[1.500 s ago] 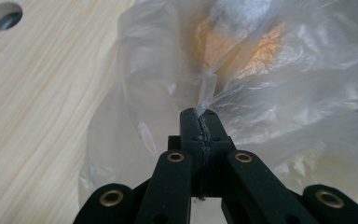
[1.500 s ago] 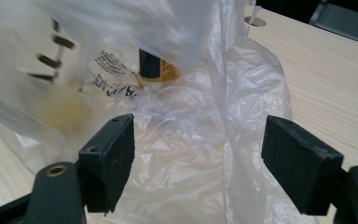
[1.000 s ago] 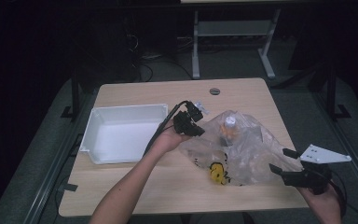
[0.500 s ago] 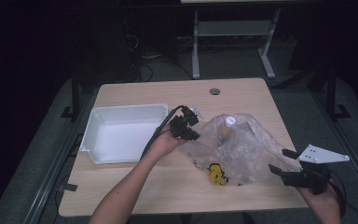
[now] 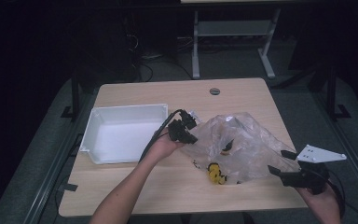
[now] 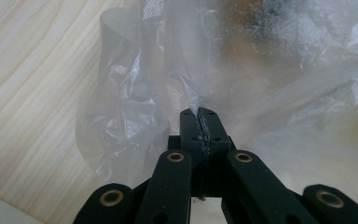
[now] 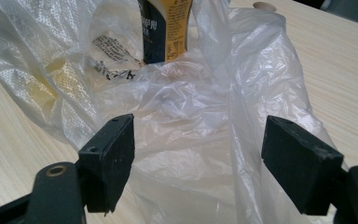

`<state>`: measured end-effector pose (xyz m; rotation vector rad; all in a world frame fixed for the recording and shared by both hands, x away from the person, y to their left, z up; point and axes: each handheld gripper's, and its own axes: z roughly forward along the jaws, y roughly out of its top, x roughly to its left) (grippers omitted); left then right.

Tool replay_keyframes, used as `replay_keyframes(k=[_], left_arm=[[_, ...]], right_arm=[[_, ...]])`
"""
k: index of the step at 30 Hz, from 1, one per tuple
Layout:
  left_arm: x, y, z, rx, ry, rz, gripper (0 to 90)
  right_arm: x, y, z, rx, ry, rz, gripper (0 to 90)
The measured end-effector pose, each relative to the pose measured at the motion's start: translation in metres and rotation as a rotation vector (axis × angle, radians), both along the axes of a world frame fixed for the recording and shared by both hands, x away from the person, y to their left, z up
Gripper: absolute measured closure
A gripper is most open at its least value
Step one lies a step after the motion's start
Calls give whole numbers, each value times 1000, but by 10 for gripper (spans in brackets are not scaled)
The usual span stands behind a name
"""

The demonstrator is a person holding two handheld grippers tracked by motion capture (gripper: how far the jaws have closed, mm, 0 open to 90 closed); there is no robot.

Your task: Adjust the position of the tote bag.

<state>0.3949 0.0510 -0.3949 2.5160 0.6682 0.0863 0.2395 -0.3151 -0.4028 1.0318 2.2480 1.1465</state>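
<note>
**Left claw pinches the clear plastic bag's edge; right claw waits open at its far end**

At centre left of the high view sits the empty white tray (image 5: 121,133) on the wooden surface (image 5: 168,93); just right of it the left claw (image 5: 186,133) is clamped shut on a fold of the clear plastic bag (image 5: 247,149), which lies crumpled right of centre with a yellow-and-black item (image 5: 214,173) showing through its near edge. In the left claw's own view the thin film (image 6: 135,116) is caught between the closed tips. At lower right, the right claw (image 5: 282,164) stands wide open, touching nothing, the bag (image 7: 191,140) bunched just ahead of it and a dark-and-yellow carton (image 7: 164,28) beyond. Best, I judge, to keep the pinch firm, lift slowly, and close the right claw on a thick gather, not a single layer.
</note>
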Motion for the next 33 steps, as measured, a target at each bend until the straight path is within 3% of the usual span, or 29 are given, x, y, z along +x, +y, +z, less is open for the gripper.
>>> replay_keyframes(k=[8,16,24,33], left_arm=[[-2,2,-3,-2,9,-1,899],[-2,4,-2,-6,9,3,898],[-3,4,-2,-9,12,0,898],[-3,7,0,-10,17,1,896]], right_arm=[[-2,5,6,2,-13,13,252],[-6,15,21,8,-38,65,252],[-4,35,32,33,-28,174,251],[5,65,26,51,9,287,247]])
